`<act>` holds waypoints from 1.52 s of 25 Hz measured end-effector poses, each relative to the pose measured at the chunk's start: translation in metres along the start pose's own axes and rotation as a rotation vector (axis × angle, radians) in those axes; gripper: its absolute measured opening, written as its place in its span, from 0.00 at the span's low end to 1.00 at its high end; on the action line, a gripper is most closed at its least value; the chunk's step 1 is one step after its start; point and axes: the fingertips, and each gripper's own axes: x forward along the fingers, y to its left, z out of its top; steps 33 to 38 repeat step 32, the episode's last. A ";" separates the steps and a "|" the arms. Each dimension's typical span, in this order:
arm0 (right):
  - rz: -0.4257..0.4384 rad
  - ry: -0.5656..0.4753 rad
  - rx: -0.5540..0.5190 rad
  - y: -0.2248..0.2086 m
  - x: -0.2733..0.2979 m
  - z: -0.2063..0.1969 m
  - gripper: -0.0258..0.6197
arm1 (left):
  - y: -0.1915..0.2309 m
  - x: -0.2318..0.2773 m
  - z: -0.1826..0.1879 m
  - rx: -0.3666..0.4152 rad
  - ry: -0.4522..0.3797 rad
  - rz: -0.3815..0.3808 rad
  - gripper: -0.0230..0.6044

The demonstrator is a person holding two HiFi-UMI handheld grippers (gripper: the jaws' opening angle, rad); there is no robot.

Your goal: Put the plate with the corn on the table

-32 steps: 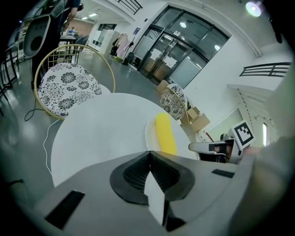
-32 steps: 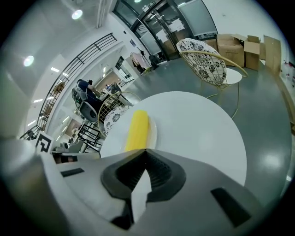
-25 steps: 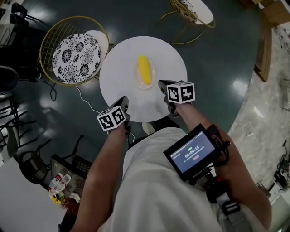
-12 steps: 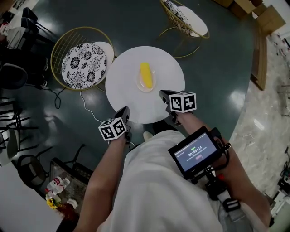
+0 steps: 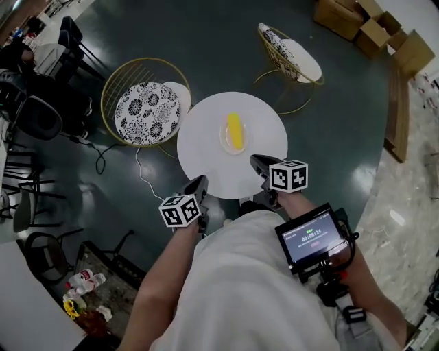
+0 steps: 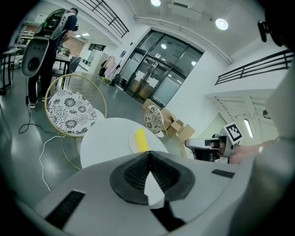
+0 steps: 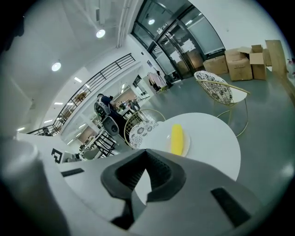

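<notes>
Plate [image 5: 225, 141] on tabletop [image 5: 206, 154]: rigid, likely slick; corn [image 5: 234, 130] may roll, so grip rim. Left gripper [image 5: 197, 186], right gripper [image 5: 259, 163]: jaws clenched, empty.

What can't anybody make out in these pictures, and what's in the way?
Head view: the round white table's base, hidden under its own top.
Head view: writing on the small black screen on the person's right arm, too small.
Head view: the brown cardboard boxes, cut off by the top edge.
Left gripper view: near rim of the pale round plate under the yellow corn cob, behind the left tongs' grey body.
</notes>
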 end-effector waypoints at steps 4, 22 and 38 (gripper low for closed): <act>0.035 -0.037 -0.025 0.020 -0.013 0.006 0.05 | -0.015 -0.017 0.007 0.035 -0.032 -0.029 0.05; 0.104 -0.123 -0.033 0.055 -0.069 -0.023 0.05 | -0.064 -0.058 -0.011 0.126 -0.076 -0.108 0.05; 0.111 -0.137 -0.035 0.062 -0.087 -0.045 0.05 | -0.076 -0.064 -0.033 0.136 -0.065 -0.132 0.05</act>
